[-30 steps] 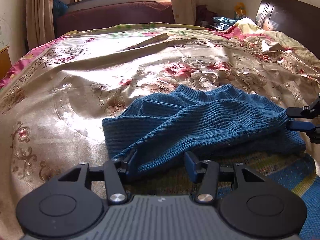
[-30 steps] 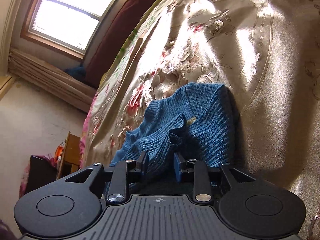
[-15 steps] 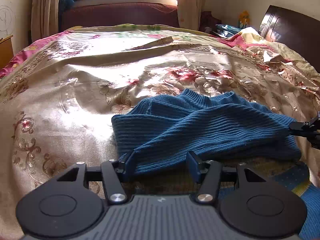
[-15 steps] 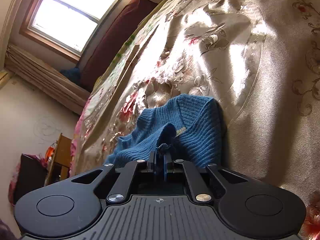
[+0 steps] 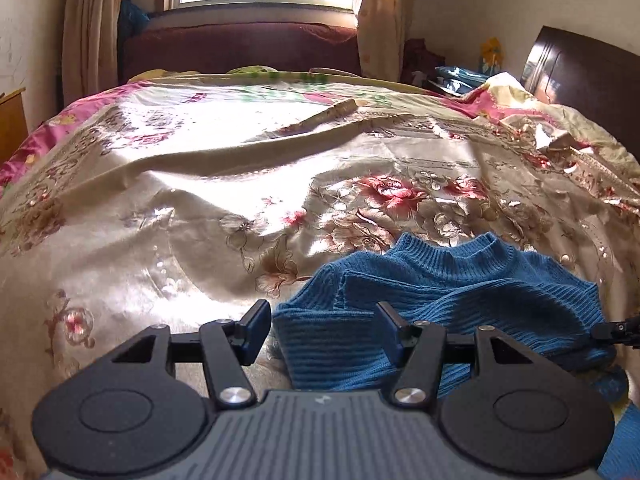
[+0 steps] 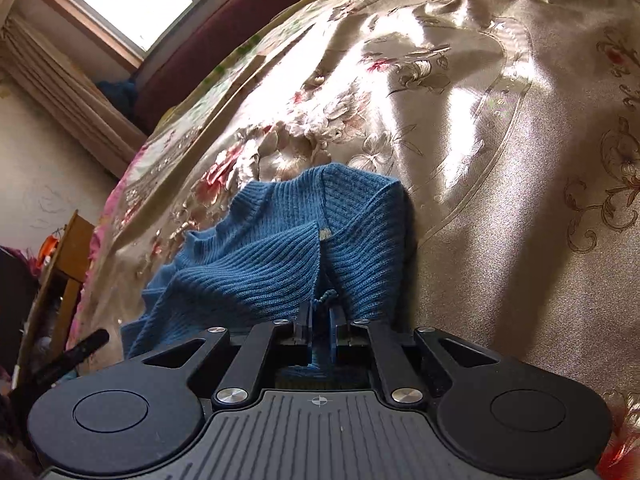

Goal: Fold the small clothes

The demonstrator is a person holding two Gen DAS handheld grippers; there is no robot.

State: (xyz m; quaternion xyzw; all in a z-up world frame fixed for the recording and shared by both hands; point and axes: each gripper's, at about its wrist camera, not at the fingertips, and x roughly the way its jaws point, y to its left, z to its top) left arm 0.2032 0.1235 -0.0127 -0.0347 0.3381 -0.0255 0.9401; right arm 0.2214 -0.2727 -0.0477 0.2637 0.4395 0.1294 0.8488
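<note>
Sweater [image 5: 460, 304] is lying crosswise between my tongs: my right gripper [image 6: 320, 322] is pinching its edge, my left gripper [image 5: 320, 322] is gaping around its near corner.

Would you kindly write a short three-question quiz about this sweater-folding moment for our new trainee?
1. True or false: the right gripper is shut on the blue knit sweater.
2. The left gripper is: A) open, its fingers astride a sweater edge; B) shut on the sweater; C) out of view.
3. Fill in: the sweater lies on a floral ____.

Key:
1. True; knit fabric is pinched between its fingers.
2. A.
3. Bedspread.
</note>
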